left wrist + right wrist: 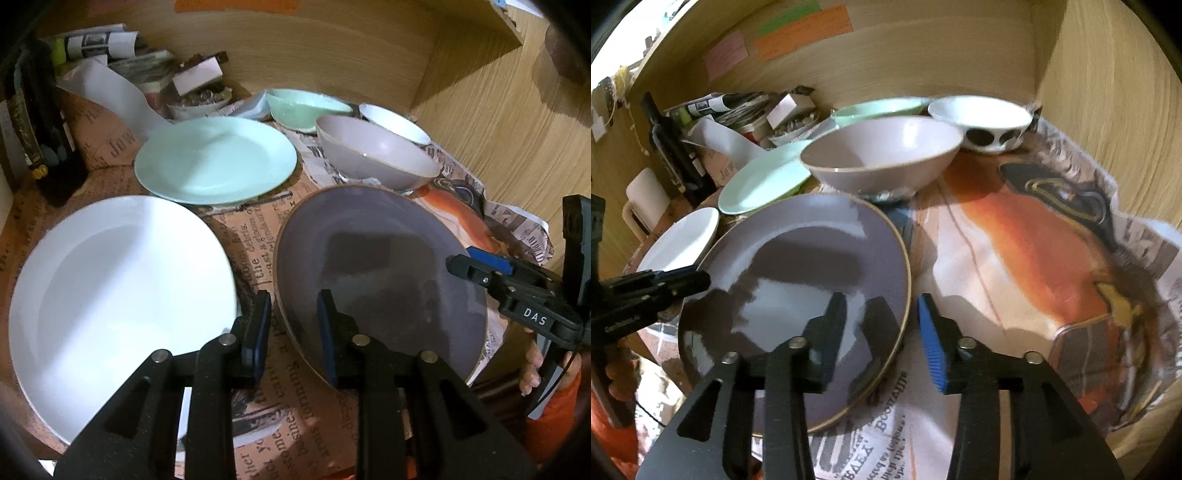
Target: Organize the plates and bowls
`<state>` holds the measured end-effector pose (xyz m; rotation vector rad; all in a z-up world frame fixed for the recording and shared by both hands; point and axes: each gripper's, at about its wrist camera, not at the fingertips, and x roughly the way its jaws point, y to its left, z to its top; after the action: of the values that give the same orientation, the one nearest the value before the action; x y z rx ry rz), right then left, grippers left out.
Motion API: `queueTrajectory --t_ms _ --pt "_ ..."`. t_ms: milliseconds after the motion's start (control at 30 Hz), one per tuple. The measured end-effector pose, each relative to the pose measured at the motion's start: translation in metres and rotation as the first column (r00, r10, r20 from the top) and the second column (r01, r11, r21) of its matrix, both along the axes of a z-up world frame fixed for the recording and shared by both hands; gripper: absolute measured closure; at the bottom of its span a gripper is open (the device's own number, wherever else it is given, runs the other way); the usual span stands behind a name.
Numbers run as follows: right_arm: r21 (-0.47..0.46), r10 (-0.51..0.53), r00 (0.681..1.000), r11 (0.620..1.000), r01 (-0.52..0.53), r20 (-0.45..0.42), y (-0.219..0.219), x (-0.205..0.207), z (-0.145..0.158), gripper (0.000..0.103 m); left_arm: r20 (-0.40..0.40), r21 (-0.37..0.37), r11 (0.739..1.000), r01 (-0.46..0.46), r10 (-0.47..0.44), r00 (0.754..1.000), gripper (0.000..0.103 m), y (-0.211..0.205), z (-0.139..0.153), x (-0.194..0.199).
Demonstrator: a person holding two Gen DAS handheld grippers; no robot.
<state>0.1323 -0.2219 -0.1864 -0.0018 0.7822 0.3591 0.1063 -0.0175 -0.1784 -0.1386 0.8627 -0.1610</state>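
Observation:
A purple-grey plate [376, 266] [798, 295] lies on newspaper in front of both grippers. My left gripper [293, 328] is open; its fingers straddle the plate's left rim. My right gripper [882, 332] is open; its fingers straddle the plate's right rim, and it also shows in the left wrist view [480, 266]. A white plate [118, 299] [679, 240] lies to the left. A mint plate [216, 158] [764, 181] lies behind. A mauve bowl [373, 155] [882, 155], a mint bowl [306, 107] [879, 109] and a white bowl [397, 123] [982, 118] stand at the back.
Wooden walls [1108, 92] close the back and right. Rolled newspapers and a small box [199, 75] clutter the back left corner. A dark bottle [40, 122] stands at the left. Crumpled newspaper [1052, 240] covers the surface to the right.

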Motion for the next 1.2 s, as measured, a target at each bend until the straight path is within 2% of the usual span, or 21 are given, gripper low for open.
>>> queueTrajectory --t_ms 133,300,333,567,633,700,867,1200 --pt "0.007 -0.008 0.999 1.000 0.007 0.049 -0.002 -0.006 0.015 0.056 0.041 0.005 1.000 -0.015 0.014 0.999 0.068 0.007 0.012 -0.008" --pt "0.044 0.000 0.994 0.999 -0.005 0.107 0.002 -0.012 0.035 0.048 0.121 0.019 0.998 -0.053 0.051 0.991 0.049 0.020 0.033 -0.024" --pt "0.051 0.005 0.993 0.999 -0.011 0.121 0.005 -0.014 0.039 0.048 0.138 0.020 0.998 -0.063 0.060 0.989 0.044 0.023 0.037 -0.028" --pt "0.078 0.052 0.981 0.995 -0.068 0.185 0.031 -0.020 0.056 0.038 0.202 0.026 0.991 -0.135 0.127 0.971 0.027 0.051 0.054 -0.047" --pt "0.080 0.078 0.977 0.992 -0.095 0.198 0.043 -0.020 0.059 0.037 0.210 0.024 0.986 -0.163 0.155 0.965 0.018 0.062 0.056 -0.051" --pt "0.080 0.102 0.973 0.989 -0.121 0.206 0.054 -0.020 0.061 0.033 0.219 0.026 0.981 -0.193 0.183 0.959 0.017 0.072 0.056 -0.056" --pt "0.070 0.161 0.964 0.981 -0.179 0.210 0.082 -0.018 0.060 0.032 0.213 0.046 0.966 -0.254 0.239 0.947 0.016 0.099 0.053 -0.065" --pt "0.032 0.253 0.955 0.965 -0.261 0.157 0.137 -0.003 0.050 0.032 0.130 0.030 0.945 -0.326 0.320 0.939 0.015 0.155 0.029 -0.069"
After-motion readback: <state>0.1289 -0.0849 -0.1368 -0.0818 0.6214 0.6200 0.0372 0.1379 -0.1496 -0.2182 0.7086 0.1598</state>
